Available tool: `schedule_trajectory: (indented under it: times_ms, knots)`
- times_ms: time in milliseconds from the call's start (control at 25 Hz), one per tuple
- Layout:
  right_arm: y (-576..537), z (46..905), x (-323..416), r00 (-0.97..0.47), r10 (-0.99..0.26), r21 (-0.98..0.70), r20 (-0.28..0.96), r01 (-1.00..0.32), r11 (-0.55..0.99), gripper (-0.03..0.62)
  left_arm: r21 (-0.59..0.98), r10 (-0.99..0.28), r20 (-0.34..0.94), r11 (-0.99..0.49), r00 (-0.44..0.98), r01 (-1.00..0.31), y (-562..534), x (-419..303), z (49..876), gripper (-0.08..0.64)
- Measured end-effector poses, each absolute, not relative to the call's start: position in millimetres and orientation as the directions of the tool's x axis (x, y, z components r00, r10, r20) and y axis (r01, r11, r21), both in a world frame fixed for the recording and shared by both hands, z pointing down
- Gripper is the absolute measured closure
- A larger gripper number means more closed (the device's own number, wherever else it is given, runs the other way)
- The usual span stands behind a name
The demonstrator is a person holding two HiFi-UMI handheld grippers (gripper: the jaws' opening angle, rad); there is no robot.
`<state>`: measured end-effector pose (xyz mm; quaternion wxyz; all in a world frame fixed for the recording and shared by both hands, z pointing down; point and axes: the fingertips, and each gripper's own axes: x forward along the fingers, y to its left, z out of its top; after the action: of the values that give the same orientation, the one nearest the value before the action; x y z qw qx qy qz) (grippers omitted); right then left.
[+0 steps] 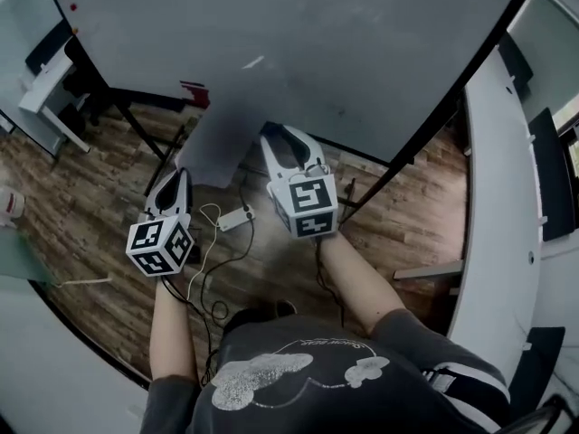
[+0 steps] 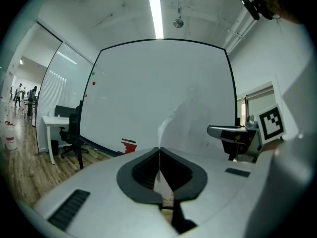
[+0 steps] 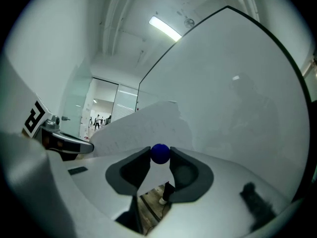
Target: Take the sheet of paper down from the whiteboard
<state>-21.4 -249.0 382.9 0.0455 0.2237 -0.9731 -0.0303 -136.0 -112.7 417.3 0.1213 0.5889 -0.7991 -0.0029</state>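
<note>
The whiteboard (image 1: pixel 317 52) fills the top of the head view. A white sheet of paper (image 1: pixel 213 147) hangs free in front of its lower edge. My left gripper (image 1: pixel 181 175) is shut on the sheet's edge, which rises between the closed jaws in the left gripper view (image 2: pixel 159 150); the sheet (image 2: pixel 193 118) curls away to the right. My right gripper (image 1: pixel 284 134) is beside the sheet, to its right. A round blue magnet (image 3: pixel 159 153) sits pinched between its pads, with the paper (image 3: pixel 143 128) just behind and the whiteboard (image 3: pixel 237 113) beyond.
A red object (image 1: pixel 194 93) sits at the board's bottom rail. Small coloured magnets (image 2: pixel 93 83) dot the board's upper left. Cables and a white adapter (image 1: pixel 233 217) lie on the wooden floor. A long white desk (image 1: pixel 498 197) runs along the right, another desk (image 1: pixel 45 89) at left.
</note>
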Motion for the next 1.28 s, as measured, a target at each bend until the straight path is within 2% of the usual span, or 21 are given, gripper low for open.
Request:
schedule_trajectory:
  times_ms: [480,1280]
  knots:
    - [-159,380,-4,-0.918,-0.384,0.109,0.095,-0.374,0.921,0.465,0.183,-0.929,0.158,0.360,-0.334,-0.915,-24,-117,405,0.547]
    - [20,373,73,-0.887,-0.448,0.170,0.112,-0.427,0.888,0.465,0.196,-0.969,0.102,0.242,-0.226,-0.950,127,-38,396,0.548]
